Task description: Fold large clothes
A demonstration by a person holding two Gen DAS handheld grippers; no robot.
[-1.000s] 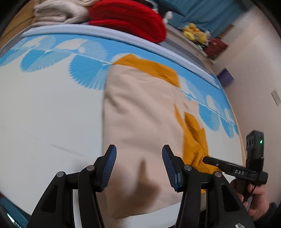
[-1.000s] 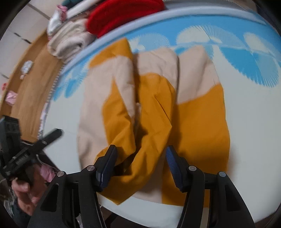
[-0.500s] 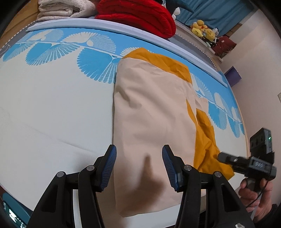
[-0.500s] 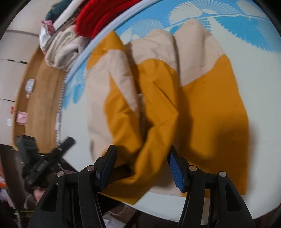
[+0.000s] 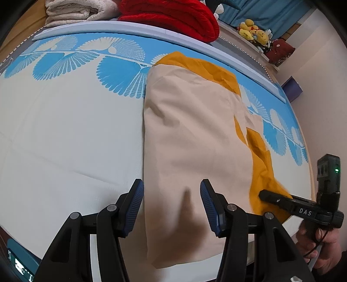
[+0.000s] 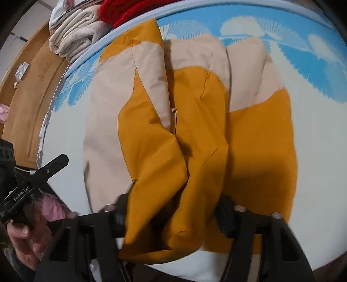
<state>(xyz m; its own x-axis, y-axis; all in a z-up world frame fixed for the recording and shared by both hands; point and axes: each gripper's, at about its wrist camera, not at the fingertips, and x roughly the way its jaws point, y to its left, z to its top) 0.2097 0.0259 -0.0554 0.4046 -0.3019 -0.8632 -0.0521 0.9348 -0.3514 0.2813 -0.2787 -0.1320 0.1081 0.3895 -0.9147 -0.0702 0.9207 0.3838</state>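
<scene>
Now my right fingers (image 6: 171,219) are closing around the mustard-and-beige cloth garment (image 6: 195,134) lying on the white-and-blue bed (image 5: 65,134), while my left fingers (image 5: 171,204) are hovering open above its beige part.

Place: a bedroom in a home.
Bed (image 5: 65,130): white sheet with blue fan print along its far edge.
Far edge of bed: folded cream blanket (image 5: 76,10) beside a red knitted throw (image 5: 173,19).
Far right corner: yellow plush toys (image 5: 253,30) on a ledge, blue curtain (image 5: 266,10) behind.
Floor (image 6: 30,86): wood, beside the bed.
</scene>
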